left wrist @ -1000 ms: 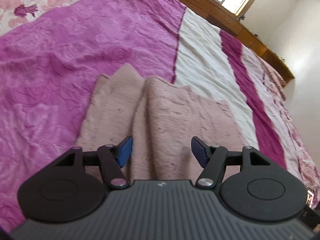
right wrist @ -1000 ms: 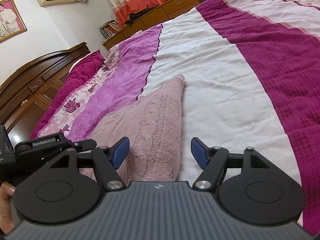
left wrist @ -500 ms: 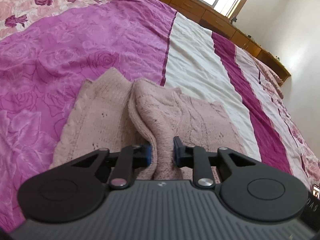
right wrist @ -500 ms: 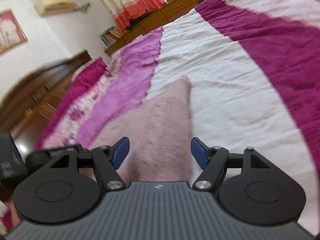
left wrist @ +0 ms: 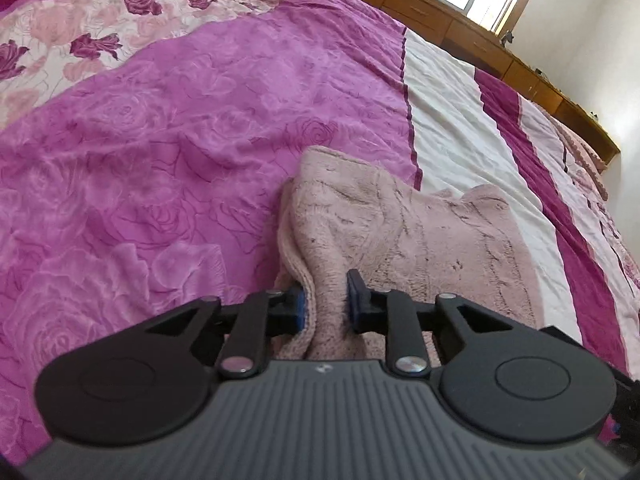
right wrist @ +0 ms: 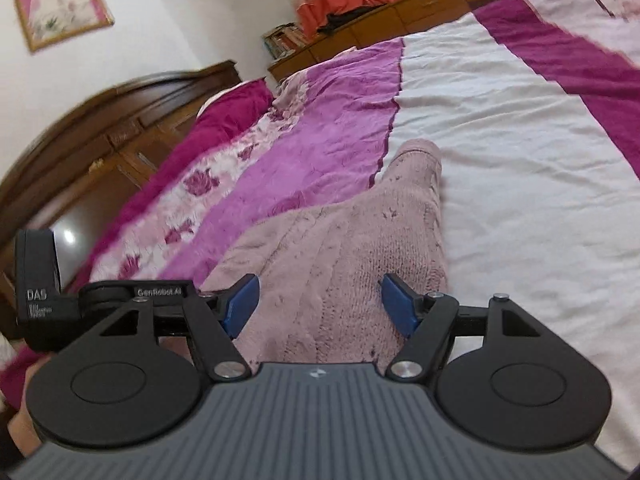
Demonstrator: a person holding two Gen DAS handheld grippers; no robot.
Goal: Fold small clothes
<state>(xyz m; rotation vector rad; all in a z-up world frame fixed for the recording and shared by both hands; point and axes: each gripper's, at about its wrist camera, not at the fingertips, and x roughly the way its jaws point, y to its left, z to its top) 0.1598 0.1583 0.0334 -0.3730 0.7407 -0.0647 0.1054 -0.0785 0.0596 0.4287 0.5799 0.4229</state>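
Observation:
A small dusty-pink knitted garment (left wrist: pixel 420 240) lies on the bed, across the purple and white stripes. My left gripper (left wrist: pixel 325 300) is shut on a raised fold of its near edge, which is lifted and doubled over toward the right. In the right wrist view the same garment (right wrist: pixel 360 248) lies flat with one sleeve stretching away. My right gripper (right wrist: pixel 318 304) is open just above its near part, one blue pad on each side, holding nothing. The left gripper's body (right wrist: pixel 104 300) shows at the left of that view.
The bedspread (left wrist: pixel 180 140) has purple rose, white and magenta stripes. A dark wooden headboard (right wrist: pixel 100 128) stands at the left, and low wooden cabinets (left wrist: pixel 460 24) run under the window beyond the bed. A framed picture (right wrist: pixel 60 0) hangs on the wall.
My left gripper closed on the garment's ridge and pulled it up and to the right, folding the left part over. My right gripper stayed open and shifted over the garment.

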